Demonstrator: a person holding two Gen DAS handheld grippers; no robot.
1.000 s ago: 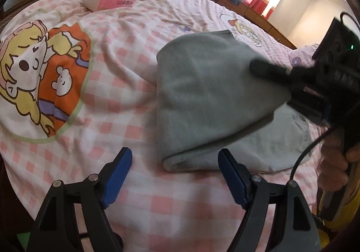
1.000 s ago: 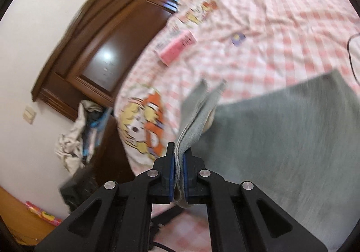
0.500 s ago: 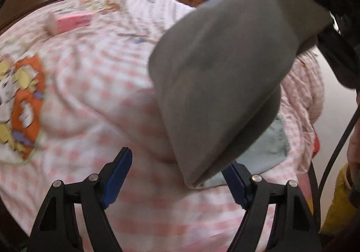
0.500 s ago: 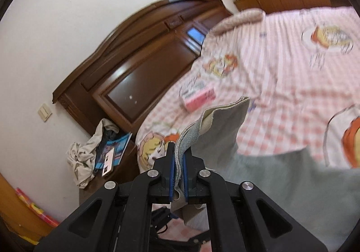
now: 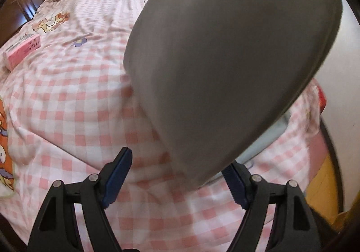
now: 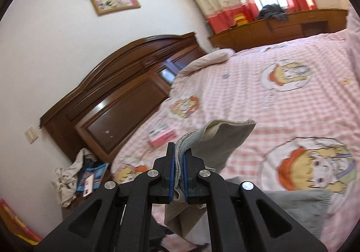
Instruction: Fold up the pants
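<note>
Grey pants (image 5: 225, 67) lifted off checked bedspread (image 5: 67, 105), hanging long-axis diagonal, folded end low; right gripper (image 6: 178, 173) clamped on their edge, left gripper (image 5: 177, 180) jaws apart over bare bedspread, pink box (image 5: 22, 49) far left

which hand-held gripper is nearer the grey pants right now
Right. The right hand-held gripper is shut on the grey pants, holding an edge aloft. The left hand-held gripper is open just below the hanging cloth, gripping nothing.

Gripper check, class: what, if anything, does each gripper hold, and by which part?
The right gripper is shut on the grey pants, pinching several layers at a fabric edge. The left gripper is open and holds nothing.
</note>
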